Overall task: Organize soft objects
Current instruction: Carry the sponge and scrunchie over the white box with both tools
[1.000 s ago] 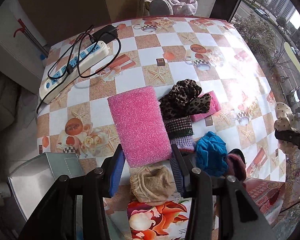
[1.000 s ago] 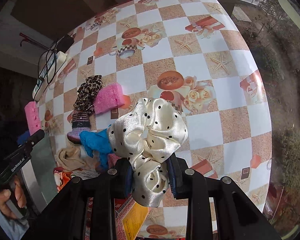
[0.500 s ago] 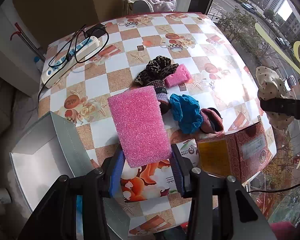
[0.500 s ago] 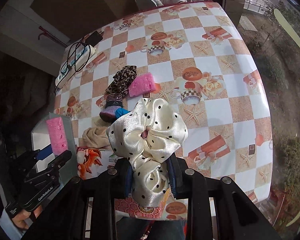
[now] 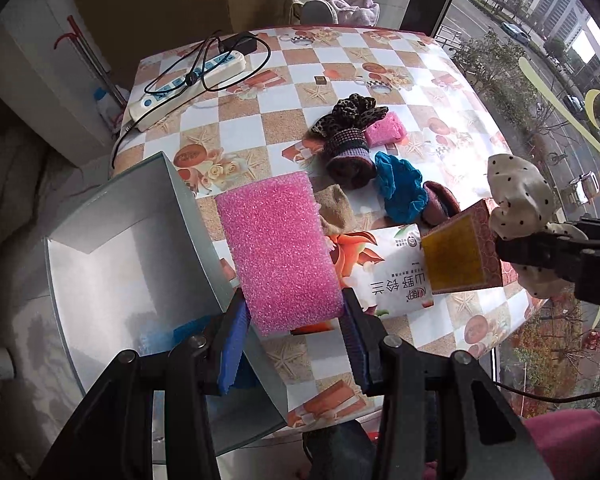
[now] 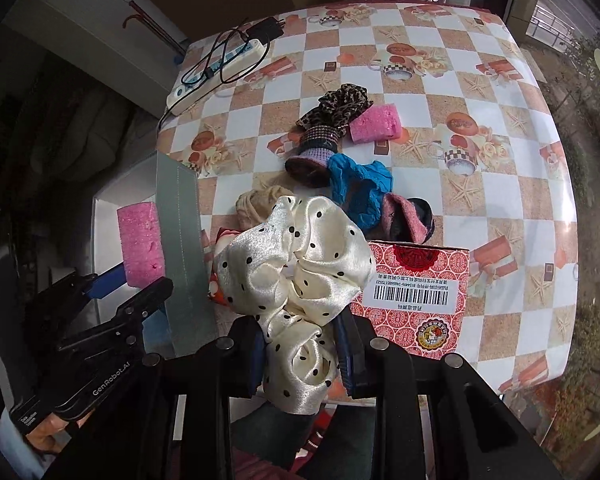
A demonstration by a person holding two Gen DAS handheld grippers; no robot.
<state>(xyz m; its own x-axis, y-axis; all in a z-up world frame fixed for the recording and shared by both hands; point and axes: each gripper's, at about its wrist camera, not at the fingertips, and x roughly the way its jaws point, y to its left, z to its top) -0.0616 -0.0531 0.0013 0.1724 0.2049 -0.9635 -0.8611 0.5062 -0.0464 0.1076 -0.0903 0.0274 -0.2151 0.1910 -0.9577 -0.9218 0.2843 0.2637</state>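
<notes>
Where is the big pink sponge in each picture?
Left wrist view: the big pink sponge fills the centre, squeezed in the left gripper.
Right wrist view: it sits at the left edge, over the open grey box.
Shared landmark: the white power strip.

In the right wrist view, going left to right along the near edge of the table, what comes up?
Pink sponge in the left claw → grey box wall → polka-dot scrunchie in the right claw → red patterned box.

Pink sponge (image 5: 280,252) between left gripper (image 5: 294,344) fingers (image 5: 232,344), beside grey box (image 5: 132,264).
</notes>
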